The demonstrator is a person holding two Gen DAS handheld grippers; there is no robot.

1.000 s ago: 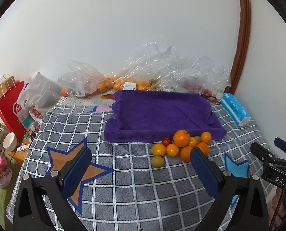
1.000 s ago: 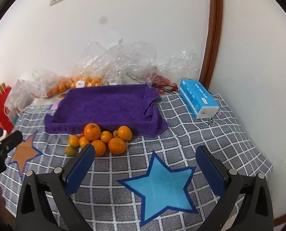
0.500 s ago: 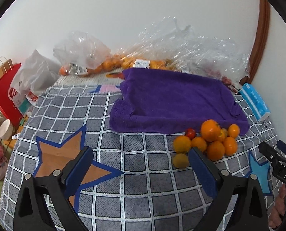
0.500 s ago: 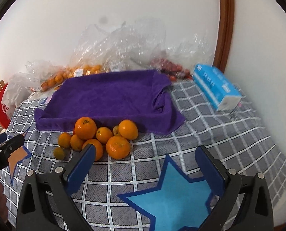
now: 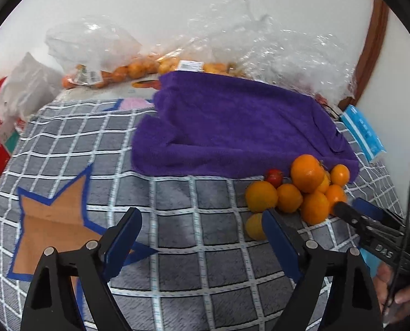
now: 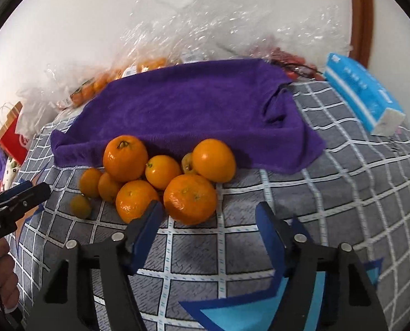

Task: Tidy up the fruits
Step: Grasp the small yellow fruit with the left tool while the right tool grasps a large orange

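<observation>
1. The fruits (image 6: 160, 176) lie heaped in the middle left of the right wrist view, on the checked cloth (image 6: 343, 182) and touching the front edge of the purple towel (image 6: 194, 110). In the left wrist view the same heap sits at middle right.
2. Most are round oranges with a glossy, dimpled peel. They look firm with a little give, of moderate weight, and likely to roll. The big orange (image 6: 189, 198) at the front is the nearest one.
3. A grip across its widest middle would suit best. Pinch near the top and the smooth peel would probably slip out.
4. A small red tomato (image 5: 274, 176) sits at the back of the heap. It looks thin-skinned and would want a gentle squeeze.
5. A dull yellow fruit (image 5: 256, 226) lies apart in front, so it could be lifted without disturbing the rest.
6. The heap leans on itself. Pulling one from below may set the others rolling.
7. The right gripper (image 6: 209, 229) is just short of the big orange. Its jaws are closing with nothing between them.
8. The left gripper (image 5: 202, 237) hangs over bare cloth left of the heap, beside an orange star patch (image 5: 53, 229). Its jaws are closing too, and empty.
9. The towel is plush and soft, rumpled at its right end. It should stop fruit rolling better than the flat woven cloth.
</observation>
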